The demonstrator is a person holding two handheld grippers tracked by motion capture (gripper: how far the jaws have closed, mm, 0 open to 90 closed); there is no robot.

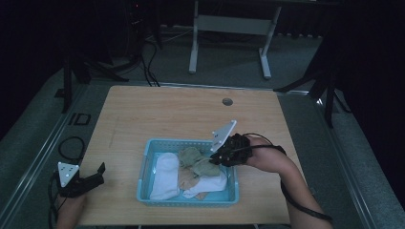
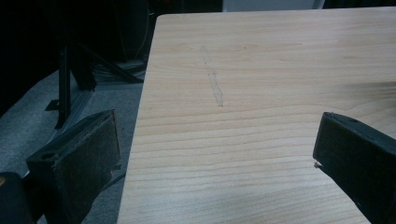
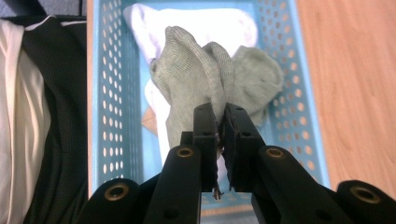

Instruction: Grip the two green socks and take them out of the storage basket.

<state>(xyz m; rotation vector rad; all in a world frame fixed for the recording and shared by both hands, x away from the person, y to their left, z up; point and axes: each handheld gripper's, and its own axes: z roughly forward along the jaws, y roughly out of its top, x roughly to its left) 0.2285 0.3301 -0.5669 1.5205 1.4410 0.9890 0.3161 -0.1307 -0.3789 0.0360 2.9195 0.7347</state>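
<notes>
right hand-held gripper (image 3: 222, 116) pinching grey-green sock (image 3: 196, 79) | sock bunched, ribbed | over blue basket (image 3: 107, 93)

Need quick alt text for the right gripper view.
The right hand-held gripper, jaws shut, pinches a bunched grey-green sock above a blue perforated basket holding white socks; wooden table alongside.
</notes>
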